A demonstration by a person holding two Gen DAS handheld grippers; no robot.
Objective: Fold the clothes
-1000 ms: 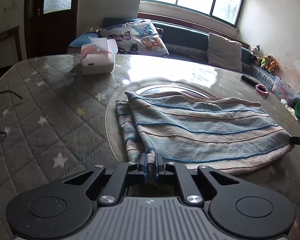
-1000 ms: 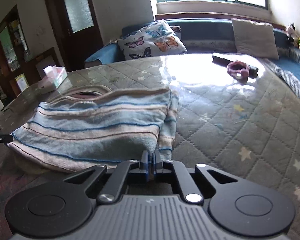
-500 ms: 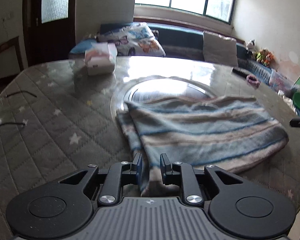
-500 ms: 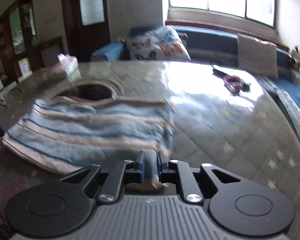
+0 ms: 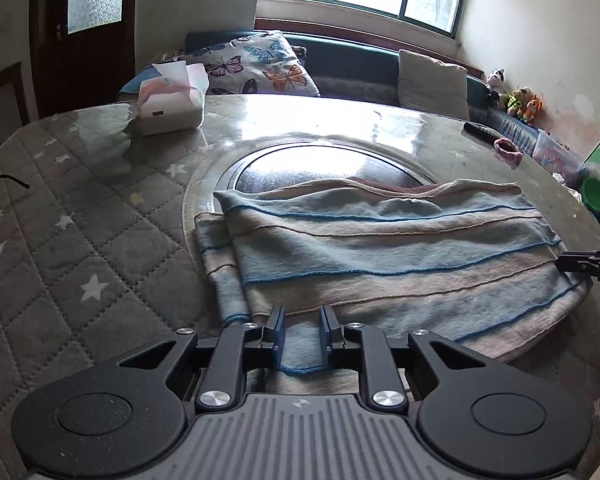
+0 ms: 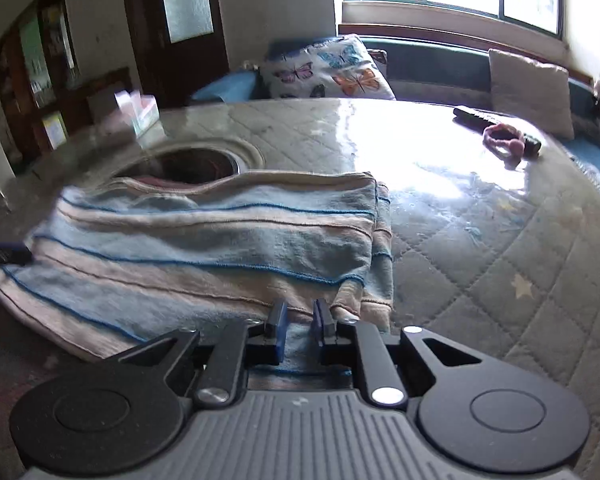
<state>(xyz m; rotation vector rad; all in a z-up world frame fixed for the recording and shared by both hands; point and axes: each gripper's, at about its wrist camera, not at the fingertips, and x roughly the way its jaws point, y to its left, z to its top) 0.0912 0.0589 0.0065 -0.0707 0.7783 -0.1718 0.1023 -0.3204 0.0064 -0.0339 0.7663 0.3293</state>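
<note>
my left gripper [image 5: 302,332] and right gripper [image 6: 299,330] both sit released at the near hem of the striped garment [image 5: 400,256], its long axis running between them.

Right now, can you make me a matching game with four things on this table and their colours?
Things:
1. striped garment
2. tissue box
3. scrunchie
4. bowl

Colours:
A. green
B. pink
C. white, with a tissue sticking up
D. blue and beige stripes

Pairs: 1-D, 2-C, 3-B, 4-A
</note>
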